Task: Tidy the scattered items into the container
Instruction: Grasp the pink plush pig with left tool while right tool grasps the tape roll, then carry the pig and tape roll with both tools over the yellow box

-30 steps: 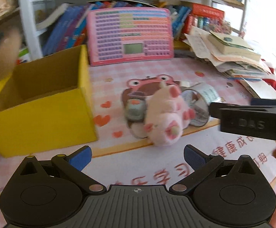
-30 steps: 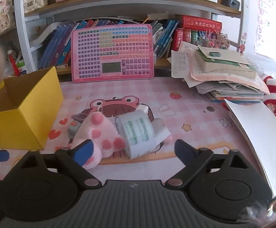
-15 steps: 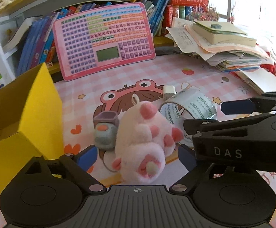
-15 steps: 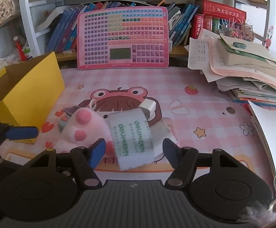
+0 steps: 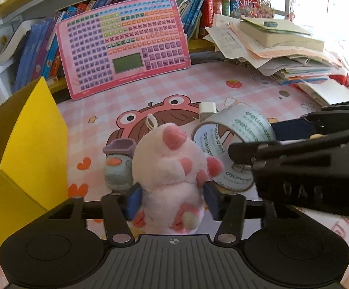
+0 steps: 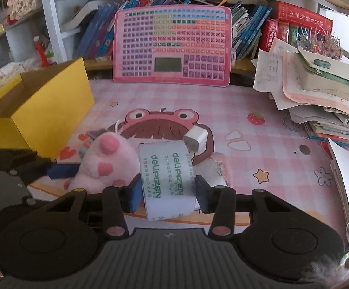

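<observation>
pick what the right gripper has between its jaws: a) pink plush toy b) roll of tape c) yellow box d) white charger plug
b: in the right wrist view the right gripper has its jaws against both sides of the roll of tape, while the pink plush toy sits in the left gripper.

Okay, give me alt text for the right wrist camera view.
The right claw straddles a white roll of tape on a pink desk mat, beside a pink plush toy. A yellow box sits left.

Both grippers are black plastic with a ribbed top plate, two round discs, silver pivot screws and blue pads point(image 5: 133, 200). The right gripper point(image 6: 167, 193) (side-on in the left view) bears "DAS".
</observation>
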A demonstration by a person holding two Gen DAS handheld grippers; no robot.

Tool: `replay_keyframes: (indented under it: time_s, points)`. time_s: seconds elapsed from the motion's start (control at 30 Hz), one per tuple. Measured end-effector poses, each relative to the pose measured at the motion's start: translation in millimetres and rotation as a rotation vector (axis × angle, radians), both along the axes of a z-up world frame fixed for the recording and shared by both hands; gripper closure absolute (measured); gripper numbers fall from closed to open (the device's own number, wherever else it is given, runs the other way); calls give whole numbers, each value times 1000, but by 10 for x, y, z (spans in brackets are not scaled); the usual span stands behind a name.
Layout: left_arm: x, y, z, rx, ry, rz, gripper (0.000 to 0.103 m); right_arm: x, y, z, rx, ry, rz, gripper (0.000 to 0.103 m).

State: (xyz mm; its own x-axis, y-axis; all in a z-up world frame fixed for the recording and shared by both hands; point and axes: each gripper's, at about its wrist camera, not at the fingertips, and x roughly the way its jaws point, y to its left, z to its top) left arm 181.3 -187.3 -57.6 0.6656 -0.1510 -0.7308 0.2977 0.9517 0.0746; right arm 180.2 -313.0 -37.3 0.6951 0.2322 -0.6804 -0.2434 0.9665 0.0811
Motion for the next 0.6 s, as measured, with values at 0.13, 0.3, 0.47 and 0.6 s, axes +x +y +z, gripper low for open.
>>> replay_keyframes:
  time_s: [0.13,0.3,0.47,0.6]
  points:
    - [-73,108,101,-56,15,9,62,-40,-68,77,32,-18,-4,60]
    - [-180,210,309,-107,-4,36,63,-83,-106,183,66,-45,0,61]
    - [-266,332,571,-139,-61,62,63,-63,-104,313,120,-65,5,61]
    - [-364,483,767,-168,-106,90,63,-38,-83,445,144,-95,7,61]
